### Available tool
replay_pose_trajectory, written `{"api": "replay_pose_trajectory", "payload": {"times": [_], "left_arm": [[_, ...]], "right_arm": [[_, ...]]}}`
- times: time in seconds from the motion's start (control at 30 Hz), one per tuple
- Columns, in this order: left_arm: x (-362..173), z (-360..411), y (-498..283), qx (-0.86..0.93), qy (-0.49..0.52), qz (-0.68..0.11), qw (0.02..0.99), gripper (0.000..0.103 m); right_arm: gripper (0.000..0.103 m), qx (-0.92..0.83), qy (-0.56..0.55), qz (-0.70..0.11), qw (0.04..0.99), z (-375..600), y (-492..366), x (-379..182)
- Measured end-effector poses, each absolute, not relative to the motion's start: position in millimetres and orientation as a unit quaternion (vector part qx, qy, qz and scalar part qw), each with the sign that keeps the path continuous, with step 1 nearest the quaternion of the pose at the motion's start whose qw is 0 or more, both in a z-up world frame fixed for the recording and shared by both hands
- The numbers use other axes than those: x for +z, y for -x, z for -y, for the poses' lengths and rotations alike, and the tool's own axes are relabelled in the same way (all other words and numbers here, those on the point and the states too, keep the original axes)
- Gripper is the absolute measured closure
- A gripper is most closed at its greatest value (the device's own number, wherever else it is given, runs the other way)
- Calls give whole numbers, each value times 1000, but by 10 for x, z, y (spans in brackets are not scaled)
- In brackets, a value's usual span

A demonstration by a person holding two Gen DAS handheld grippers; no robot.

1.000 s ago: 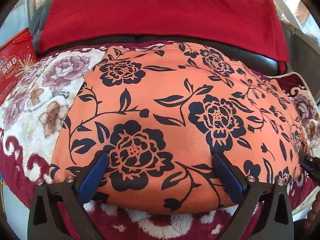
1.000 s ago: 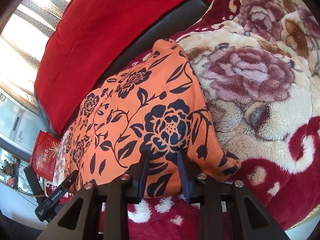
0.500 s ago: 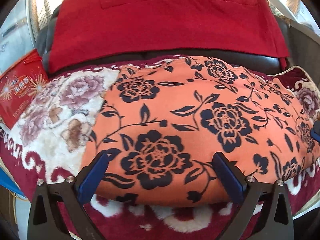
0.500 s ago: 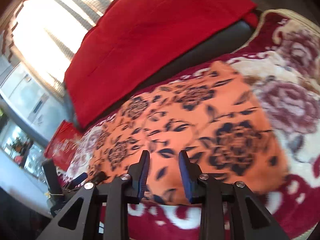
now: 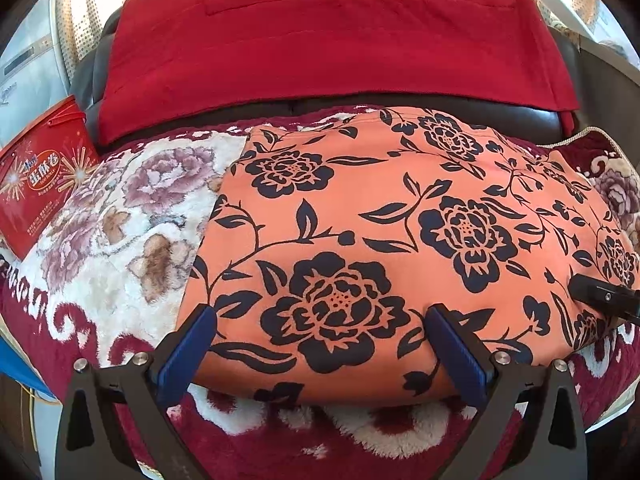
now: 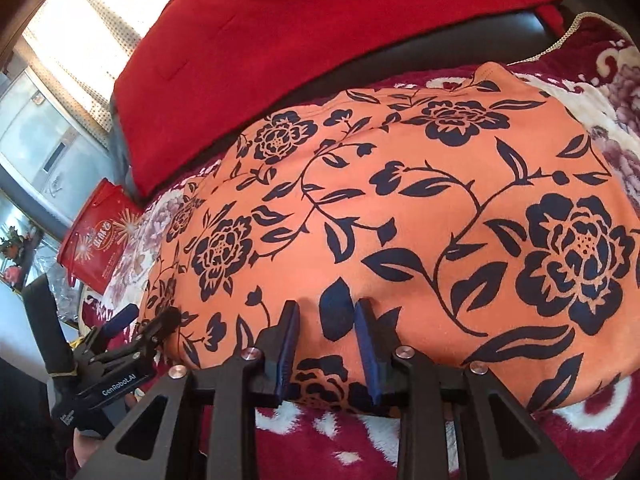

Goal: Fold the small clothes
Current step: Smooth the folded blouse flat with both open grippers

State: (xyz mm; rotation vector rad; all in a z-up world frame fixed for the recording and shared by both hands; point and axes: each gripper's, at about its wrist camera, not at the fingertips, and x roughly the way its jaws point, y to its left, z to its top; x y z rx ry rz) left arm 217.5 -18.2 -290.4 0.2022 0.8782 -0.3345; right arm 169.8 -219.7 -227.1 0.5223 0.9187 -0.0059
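1. The orange floral garment lies folded flat on the plush flowered blanket, its far edge near the dark sofa back; a red cloth drapes that back.
2. The left gripper sits at the garment's near edge; its blue fingers are spread wide over the fabric, pinching nothing.
3. The right gripper is at the same near edge; its jaws stand apart with a narrow gap, fabric showing between them, not clamped.
4. A red printed box stands just beside the blanket, left of the garment.
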Motion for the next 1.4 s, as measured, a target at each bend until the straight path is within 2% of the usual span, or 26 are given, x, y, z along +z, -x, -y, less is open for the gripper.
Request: {"api": "replay_pose_trajectory", "payload": {"times": [0.17, 0.27, 0.43, 0.53, 0.63, 0.97, 1.1, 1.23, 1.4], "left_arm": [[-2723, 82, -2183, -152, -92, -401, 899, 0], [-2609, -128, -2256, -131, -52, -386, 912, 0], [-2853, -302, -2524, -64, -52, -443, 893, 0], [-3135, -319, -2651, -41, -61, -498, 864, 0], [-3071, -306, -2634, -43, -54, -487, 871, 0], [-2737, -50, -2548, -72, -50, -421, 903, 0], [-2746, 153, -2624, -88, -53, -421, 901, 0], [-2903, 362, -2708, -89, -80, -442, 889, 0], [-2962, 389, -2755, -85, -74, -446, 888, 0]], "right_arm": [[71, 6, -254, -429, 867, 2235, -1664, -2215], [71, -6, -258, -389, 884, 2367, -1580, -2030], [71, -68, -303, -342, 887, 2770, -1414, -1943], [71, -110, -320, -350, 873, 2964, -1378, -2008], [71, -119, -333, -402, 844, 3086, -1468, -2218], [71, -128, -339, -334, 870, 3425, -1622, -1920], [71, -130, -352, -335, 864, 3720, -1923, -1966], [71, -143, -372, -369, 840, 3936, -2196, -2261], [70, -139, -361, -359, 849, 3863, -2120, -2128]]}}
